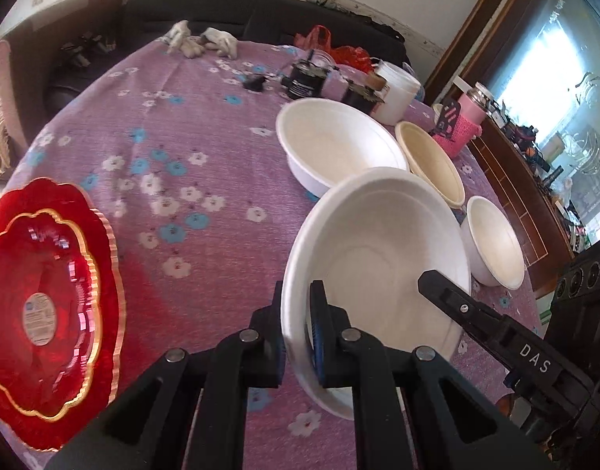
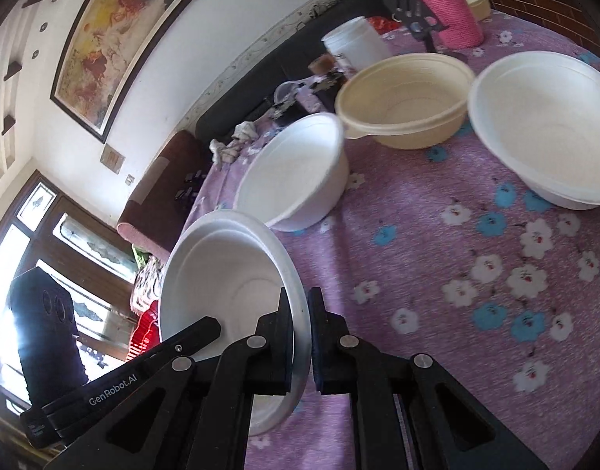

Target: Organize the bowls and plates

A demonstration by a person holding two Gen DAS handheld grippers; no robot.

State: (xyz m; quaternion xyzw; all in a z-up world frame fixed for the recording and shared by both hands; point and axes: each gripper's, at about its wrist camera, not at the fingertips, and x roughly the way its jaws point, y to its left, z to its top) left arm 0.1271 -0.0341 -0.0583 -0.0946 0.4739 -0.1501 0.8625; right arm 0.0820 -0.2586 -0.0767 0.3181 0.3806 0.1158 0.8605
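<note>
Both grippers hold one large white bowl (image 1: 378,250) by opposite rims, a little above the purple flowered tablecloth (image 1: 202,125). My left gripper (image 1: 296,297) is shut on its left rim; the other gripper's fingers (image 1: 448,297) reach in from the right. In the right wrist view my right gripper (image 2: 300,305) is shut on the same bowl's (image 2: 221,270) right rim. Beyond it stand a white bowl (image 2: 296,172), a cream bowl (image 2: 405,98) and another white bowl (image 2: 542,117). Stacked red scalloped plates (image 1: 45,293) lie at the left.
At the table's far side stand dark jars (image 1: 307,78), a white tub (image 1: 397,90), a pink-sleeved bottle (image 2: 452,15) and white gloves (image 1: 205,41). A small white bowl (image 1: 495,246) sits near the right edge. A dark sofa runs behind the table.
</note>
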